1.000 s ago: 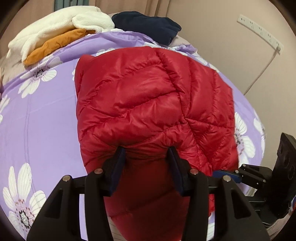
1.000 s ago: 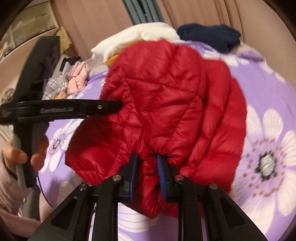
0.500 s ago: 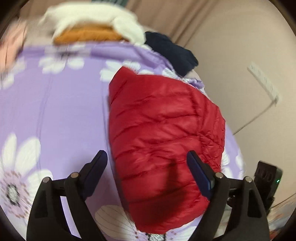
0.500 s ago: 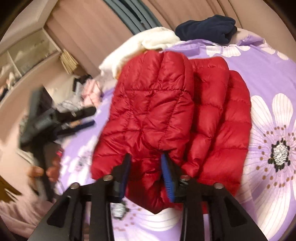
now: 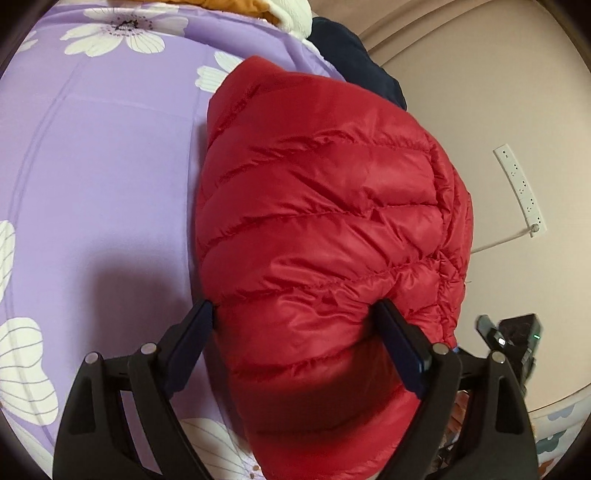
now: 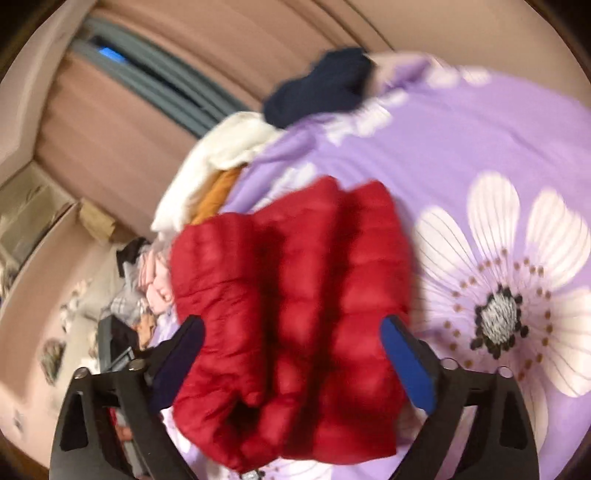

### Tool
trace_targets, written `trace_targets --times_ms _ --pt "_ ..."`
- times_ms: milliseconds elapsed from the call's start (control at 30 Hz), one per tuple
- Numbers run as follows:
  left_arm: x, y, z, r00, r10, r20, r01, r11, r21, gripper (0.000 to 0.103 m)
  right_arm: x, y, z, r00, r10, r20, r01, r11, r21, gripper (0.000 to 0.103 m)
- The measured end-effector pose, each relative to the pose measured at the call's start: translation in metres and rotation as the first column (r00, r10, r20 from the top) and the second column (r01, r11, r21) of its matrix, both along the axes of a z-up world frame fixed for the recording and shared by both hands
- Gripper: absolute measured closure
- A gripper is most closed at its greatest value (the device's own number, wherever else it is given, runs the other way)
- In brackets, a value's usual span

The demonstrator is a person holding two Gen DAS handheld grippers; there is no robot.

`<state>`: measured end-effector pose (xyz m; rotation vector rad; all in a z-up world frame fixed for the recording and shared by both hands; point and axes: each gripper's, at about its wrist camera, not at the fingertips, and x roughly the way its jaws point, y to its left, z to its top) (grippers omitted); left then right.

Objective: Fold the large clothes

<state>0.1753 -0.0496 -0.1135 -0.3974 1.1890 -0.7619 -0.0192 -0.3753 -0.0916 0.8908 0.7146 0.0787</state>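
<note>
No brand, label or writing can be read on anything in either view.

The surface is a bed under a lilac sheet (image 5: 110, 177) printed with big white daisies. Beyond the left claw (image 5: 293, 314), past the red jacket (image 5: 325, 229), lie a navy garment (image 5: 354, 70), a white one (image 5: 291, 11) and an orange one (image 5: 229, 5) at the far edge. To that claw's right stands a plain beige wall with a white power strip (image 5: 521, 190) and its cord. Beyond the right claw (image 6: 291, 328) hang pinkish curtains (image 6: 122, 122) with a grey strip; to its left a cluttered floor shows, blurred.

The jacket lies folded on the sheet, straight ahead of both claws and reaching back between their fingers.

A second ago both claws pinched the jacket's near edge. Since then both jaws have been opening, the right most recently, and now both stand wide apart, with the jacket between them but not squeezed. Both views have rolled.
</note>
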Motion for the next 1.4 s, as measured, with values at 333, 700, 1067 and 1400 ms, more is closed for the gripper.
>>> trace_targets --times_ms 333,700,1067,1400 --pt "0.017 -0.007 -0.008 0.999 -0.012 -0.033 0.012 1.000 -0.002 0.007 0.016 -0.012 -0.054 0.998 0.054 -0.023 -0.045 0.957 0.287 0.001" --pt "0.028 -0.026 -0.020 0.999 -0.029 -0.044 0.030 0.999 0.018 0.000 0.038 0.000 -0.057 0.987 0.103 -0.121 -0.071 0.968 0.242 0.001" --pt "0.036 -0.036 -0.031 0.996 -0.052 -0.067 0.051 0.999 -0.016 0.004 0.050 0.012 -0.059 0.981 0.161 -0.106 -0.138 0.971 0.198 0.004" --pt "0.020 -0.018 -0.004 0.996 -0.014 0.092 0.013 1.000 0.015 0.021 0.049 0.033 -0.039 0.975 0.220 0.012 -0.220 0.967 0.130 0.040"
